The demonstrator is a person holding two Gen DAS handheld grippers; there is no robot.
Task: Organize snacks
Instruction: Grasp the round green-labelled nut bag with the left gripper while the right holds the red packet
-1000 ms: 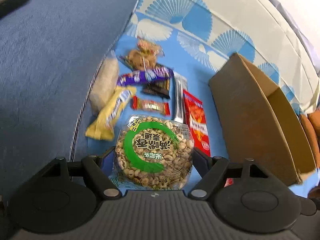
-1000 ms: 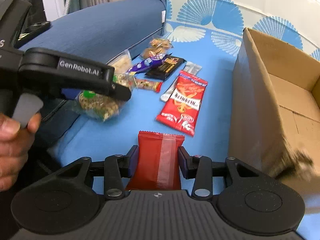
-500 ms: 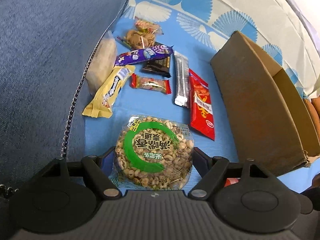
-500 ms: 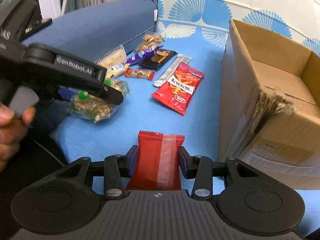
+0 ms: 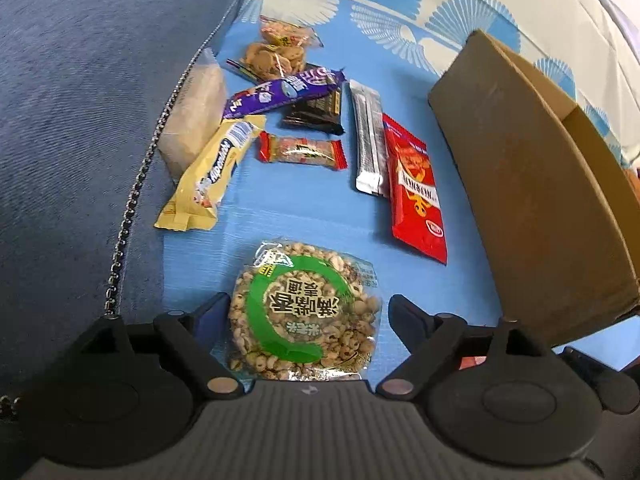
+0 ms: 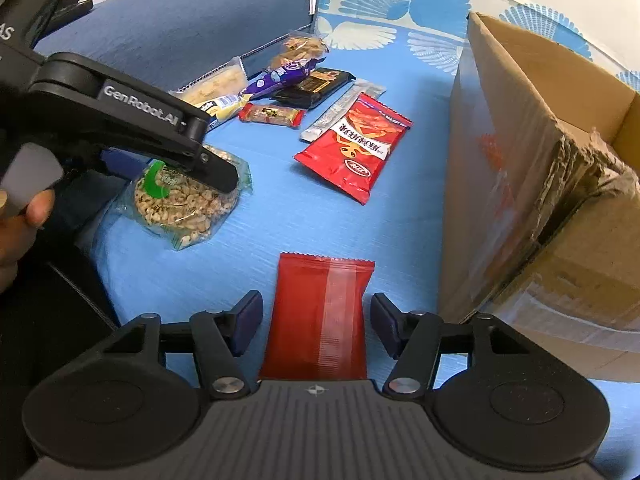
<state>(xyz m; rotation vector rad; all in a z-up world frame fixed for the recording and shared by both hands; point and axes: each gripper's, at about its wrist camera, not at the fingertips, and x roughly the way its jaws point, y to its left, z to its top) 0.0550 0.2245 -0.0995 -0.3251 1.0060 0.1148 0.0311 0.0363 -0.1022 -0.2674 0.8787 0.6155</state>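
Release step: the right gripper (image 6: 316, 320) was opened off the red packet (image 6: 320, 316); the left gripper (image 5: 306, 314) (jaws widening) was parted from the puffed-grain pack (image 5: 304, 312); withdrawal was judged next.

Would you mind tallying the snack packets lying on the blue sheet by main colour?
Red: 3
Clear, contents showing: 3
Purple: 1
Yellow: 1
Black: 1
Silver: 1
Total: 10
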